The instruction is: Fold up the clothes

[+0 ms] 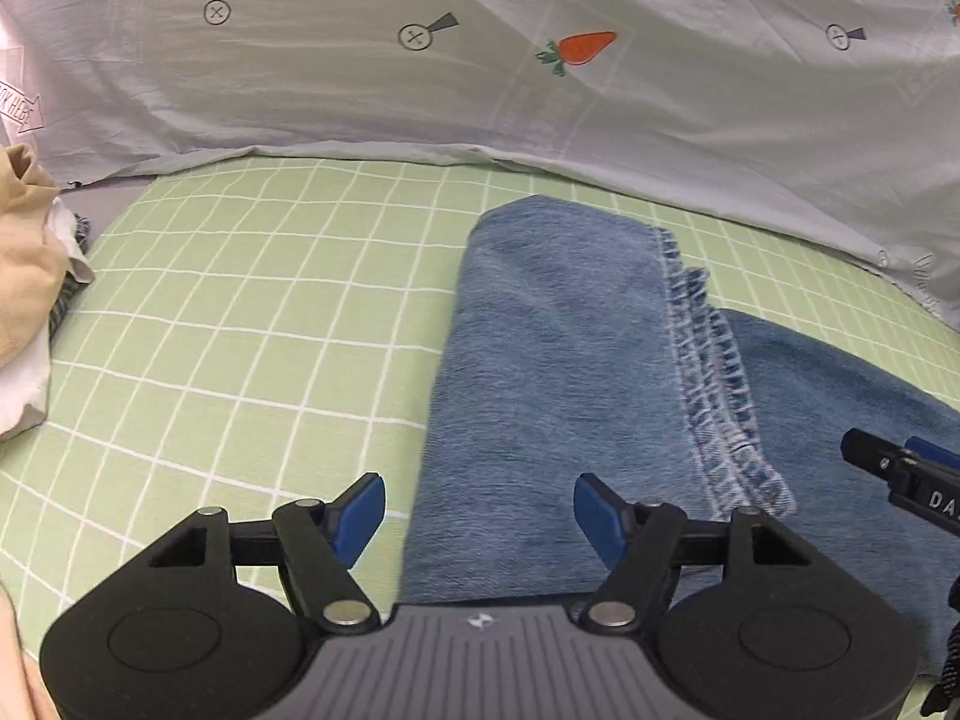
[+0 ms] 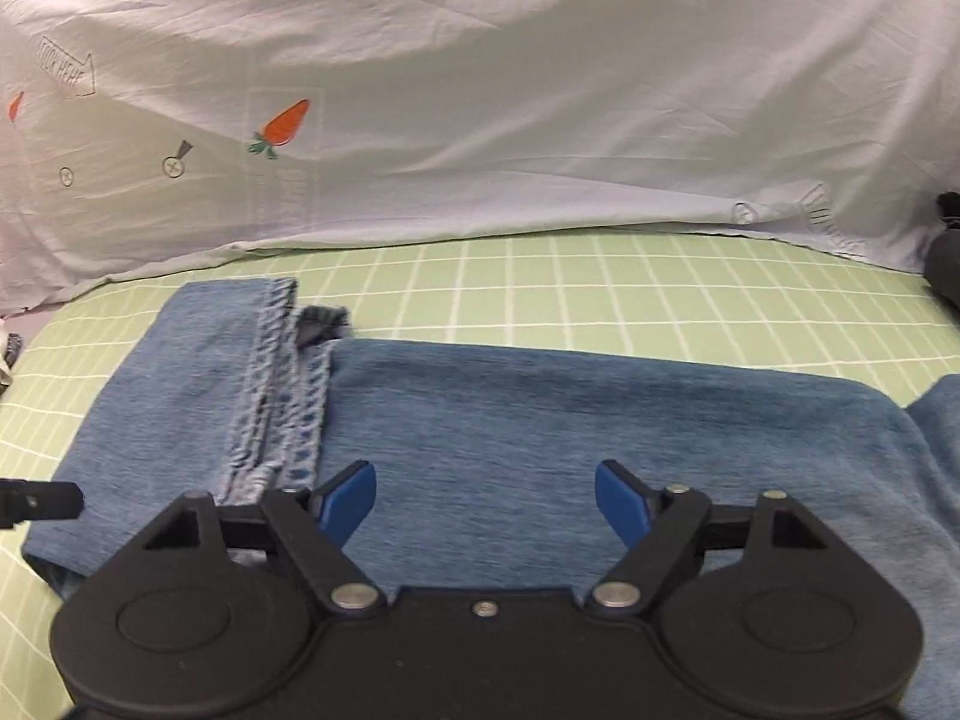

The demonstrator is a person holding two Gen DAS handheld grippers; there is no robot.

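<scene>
Jeans lay folded flat on the green checked sheet, directly under both tools. Nearest, the left gripper hovered with its blue pads spread wide, empty, over the denim's left edge; the right gripper was likewise parted above the middle, holding nothing. Left of the jeans sat a beige and white clothes heap. Beyond, a pale carrot-print cover bordered the sheet.
</scene>
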